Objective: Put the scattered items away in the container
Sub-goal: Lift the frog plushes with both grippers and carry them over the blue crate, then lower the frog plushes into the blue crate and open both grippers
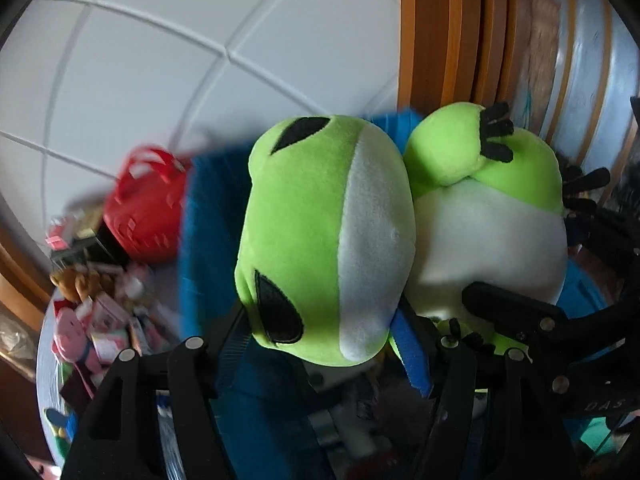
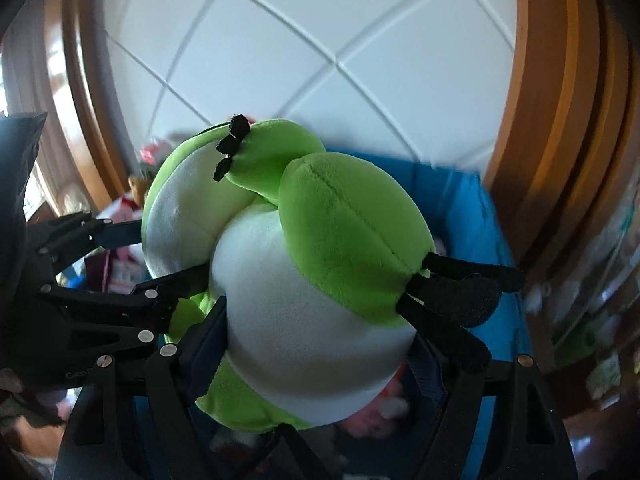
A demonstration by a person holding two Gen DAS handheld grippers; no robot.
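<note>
A green and white plush frog (image 1: 328, 240) with black eyes fills the left wrist view. My left gripper (image 1: 320, 344) is shut on its head. In the right wrist view the frog's white belly and green leg (image 2: 304, 280) fill the middle, and my right gripper (image 2: 320, 360) is shut on its body. Both hold the frog in the air above a blue fabric container (image 1: 208, 232), which also shows in the right wrist view (image 2: 472, 208). The other gripper's black fingers (image 2: 120, 232) show at the left of the right wrist view.
A red plastic basket (image 1: 148, 208) stands left of the blue container. Several small toys and boxes (image 1: 100, 320) lie scattered at the lower left. White tiled floor (image 1: 160, 60) lies behind. Wooden furniture (image 1: 460, 32) stands at the right.
</note>
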